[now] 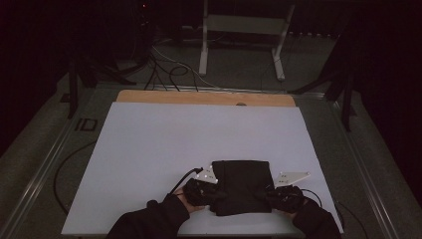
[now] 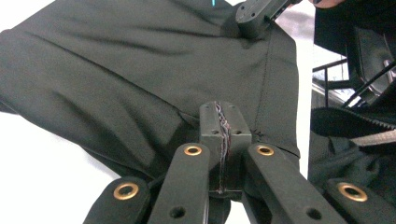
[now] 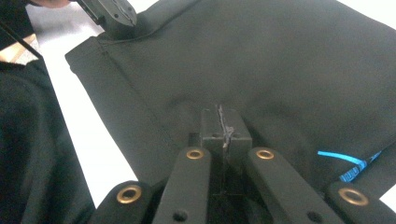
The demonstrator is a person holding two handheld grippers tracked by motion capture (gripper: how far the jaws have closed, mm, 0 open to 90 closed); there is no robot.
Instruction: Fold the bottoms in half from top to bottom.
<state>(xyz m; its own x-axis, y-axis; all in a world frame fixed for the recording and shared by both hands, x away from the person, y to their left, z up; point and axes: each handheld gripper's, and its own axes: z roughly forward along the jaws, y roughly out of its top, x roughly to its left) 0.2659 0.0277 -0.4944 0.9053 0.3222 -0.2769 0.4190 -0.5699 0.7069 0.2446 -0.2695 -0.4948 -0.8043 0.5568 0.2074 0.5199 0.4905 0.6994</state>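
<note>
Black folded cloth (image 1: 242, 185) lies near the near edge of the white table (image 1: 149, 149), slightly right of centre. Left gripper (image 1: 211, 193) clamps its near-left corner; right gripper (image 1: 275, 195) clamps its near-right corner, jaws closed on fabric. Bare table surface extends far, left and right of the cloth; little remains toward the near edge. Right gripper view adds a blue mark (image 3: 345, 161) on the fabric. Left gripper view adds creases (image 2: 93, 84) across it.
</note>
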